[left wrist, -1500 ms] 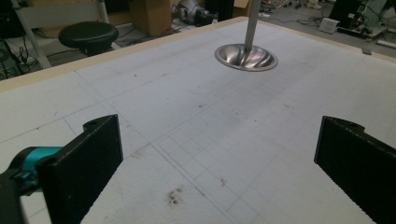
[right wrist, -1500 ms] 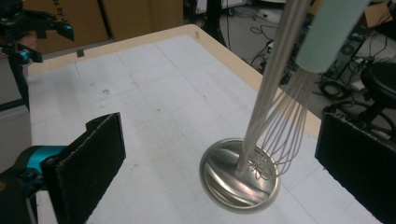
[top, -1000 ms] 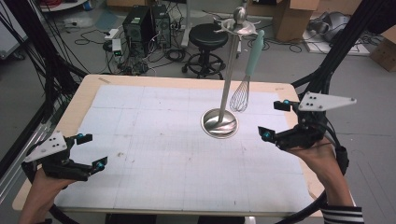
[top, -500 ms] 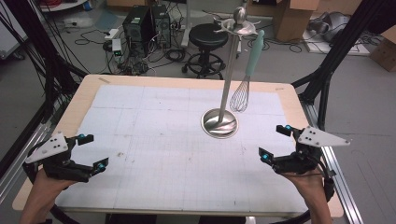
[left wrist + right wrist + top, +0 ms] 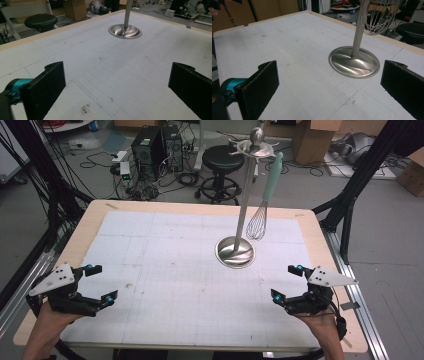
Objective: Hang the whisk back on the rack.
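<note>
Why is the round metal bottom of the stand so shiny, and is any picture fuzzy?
In the right gripper view the stand's base mirrors the room light in bright streaks; in the left gripper view it gleams too. Both gripper views blur the near black fingers. The high view is evenly lit, with soft shadows.

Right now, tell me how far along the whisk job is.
Looks finished: the whisk hangs by its mint handle from the metal stand. Nothing in hand: the left gripper and right gripper are open, near the table's front corners. Nothing visibly left.
</note>
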{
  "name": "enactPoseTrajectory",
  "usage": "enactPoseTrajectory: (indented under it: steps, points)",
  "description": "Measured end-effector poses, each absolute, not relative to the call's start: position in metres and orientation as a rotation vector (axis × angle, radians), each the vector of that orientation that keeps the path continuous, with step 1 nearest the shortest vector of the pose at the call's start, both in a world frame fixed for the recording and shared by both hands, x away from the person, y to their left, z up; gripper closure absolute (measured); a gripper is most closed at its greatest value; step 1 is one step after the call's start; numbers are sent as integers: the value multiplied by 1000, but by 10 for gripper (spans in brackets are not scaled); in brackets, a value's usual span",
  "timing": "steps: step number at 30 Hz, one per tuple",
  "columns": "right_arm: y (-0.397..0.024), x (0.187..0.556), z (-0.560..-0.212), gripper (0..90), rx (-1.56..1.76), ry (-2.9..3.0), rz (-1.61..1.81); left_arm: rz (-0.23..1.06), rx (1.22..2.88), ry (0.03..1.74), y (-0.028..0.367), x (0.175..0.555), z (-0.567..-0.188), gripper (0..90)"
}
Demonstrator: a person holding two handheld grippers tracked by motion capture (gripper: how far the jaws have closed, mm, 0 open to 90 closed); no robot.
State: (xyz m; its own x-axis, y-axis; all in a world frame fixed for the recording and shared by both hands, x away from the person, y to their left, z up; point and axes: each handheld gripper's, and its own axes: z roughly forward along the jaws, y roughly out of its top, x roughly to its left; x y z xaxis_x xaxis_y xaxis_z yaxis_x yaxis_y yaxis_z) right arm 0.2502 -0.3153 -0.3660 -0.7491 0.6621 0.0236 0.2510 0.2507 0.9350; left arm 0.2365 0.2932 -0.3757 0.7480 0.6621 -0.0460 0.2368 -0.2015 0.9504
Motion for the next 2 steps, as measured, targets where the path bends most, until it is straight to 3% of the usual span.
enactPoseTrajectory:
  steps: [2]
  points:
    - [-315,250,-366,6,838,2154,1504,450,1771,704,293,236,-376,17]
